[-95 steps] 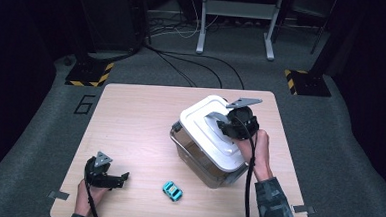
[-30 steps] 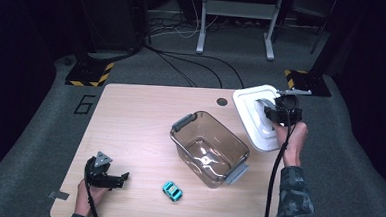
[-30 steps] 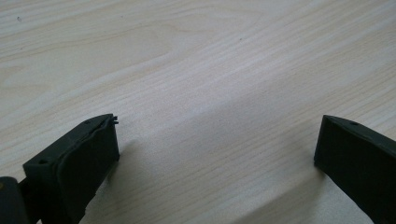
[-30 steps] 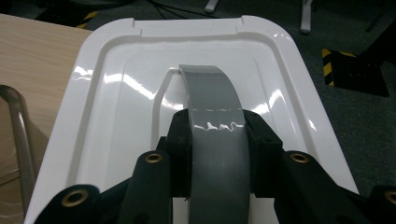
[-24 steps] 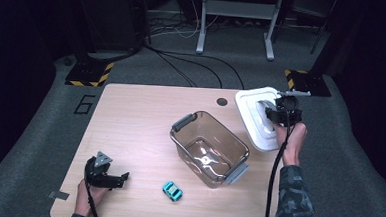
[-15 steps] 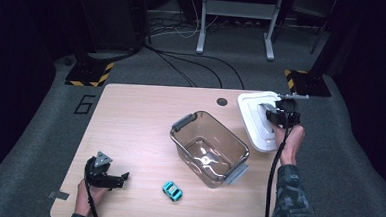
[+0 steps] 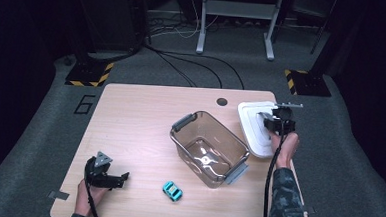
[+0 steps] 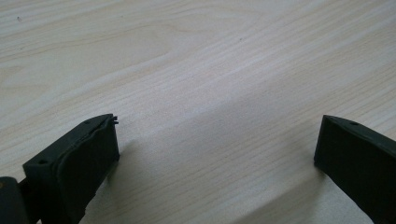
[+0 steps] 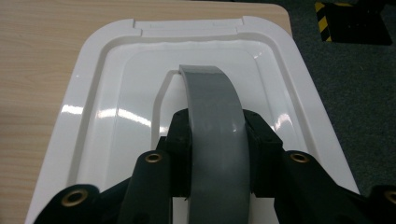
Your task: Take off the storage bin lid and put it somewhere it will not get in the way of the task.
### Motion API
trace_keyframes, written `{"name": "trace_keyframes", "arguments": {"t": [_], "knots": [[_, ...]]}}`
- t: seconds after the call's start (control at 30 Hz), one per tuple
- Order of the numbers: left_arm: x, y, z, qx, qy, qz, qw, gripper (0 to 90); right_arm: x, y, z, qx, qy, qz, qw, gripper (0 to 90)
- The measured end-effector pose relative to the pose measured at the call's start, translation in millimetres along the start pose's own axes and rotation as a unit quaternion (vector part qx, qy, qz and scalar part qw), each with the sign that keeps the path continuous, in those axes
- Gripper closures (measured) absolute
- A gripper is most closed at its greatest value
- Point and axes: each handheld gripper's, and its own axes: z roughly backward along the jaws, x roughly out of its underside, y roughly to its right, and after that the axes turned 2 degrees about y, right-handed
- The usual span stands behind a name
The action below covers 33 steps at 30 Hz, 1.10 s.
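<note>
A white bin lid (image 7: pixel 252 126) sits low at the table's right edge, its far side overhanging. My right gripper (image 7: pixel 275 122) is shut on the lid's grey arched handle (image 9: pixel 210 102), which passes between the black fingers (image 9: pixel 180 135) of the right gripper (image 9: pixel 215 154); the lid (image 9: pixel 107 107) spreads out below it. The clear brown bin (image 7: pixel 200 115) stands uncovered mid-table with grey end handles. A small teal toy car (image 7: pixel 172 190) lies near the front edge. My left gripper (image 7: pixel 114 179) rests open at the front left; my left gripper (image 8: pixel 215 149) holds nothing between its fingers (image 8: pixel 88 149), just bare wood.
The wooden table (image 7: pixel 140 121) has a dark round hole (image 7: pixel 222 101) near its far edge. Grey carpet, cables and a metal stand (image 7: pixel 235 20) lie beyond. Yellow-black striped plates (image 7: pixel 87 73) sit on the floor at both far corners.
The lid, which sat on the bin at first, has come off and gone to the right. Over the last second my right gripper has sunk with it toward the table. The left gripper stayed still.
</note>
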Motion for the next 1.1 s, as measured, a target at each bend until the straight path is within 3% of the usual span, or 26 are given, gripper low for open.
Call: {"name": "trace_keyframes", "arguments": {"t": [0.1, 0.6, 1.07, 1.1], "knots": [[0.1, 0.1, -0.2, -0.001, 0.001, 0.000, 1.0000, 0.0, 10.1, -0.1, -12.4, -0.004, -0.011, -0.004, 0.9999, 66.8], [0.0, 0.5, -0.1, -0.001, 0.001, 0.004, 1.0000, 0.0, 30.5, -2.3, -42.3, -0.005, -0.029, -0.015, 0.9995, 66.7], [0.3, 0.1, -0.4, -0.001, 0.003, 0.000, 1.0000, 0.0, 39.5, -3.4, -59.0, 0.001, -0.041, -0.016, 0.9990, 66.0], [0.3, 0.1, -0.5, -0.002, 0.003, 0.000, 1.0000, 0.0, 40.2, -2.9, -59.4, -0.001, -0.036, -0.016, 0.9992, 62.1]]}}
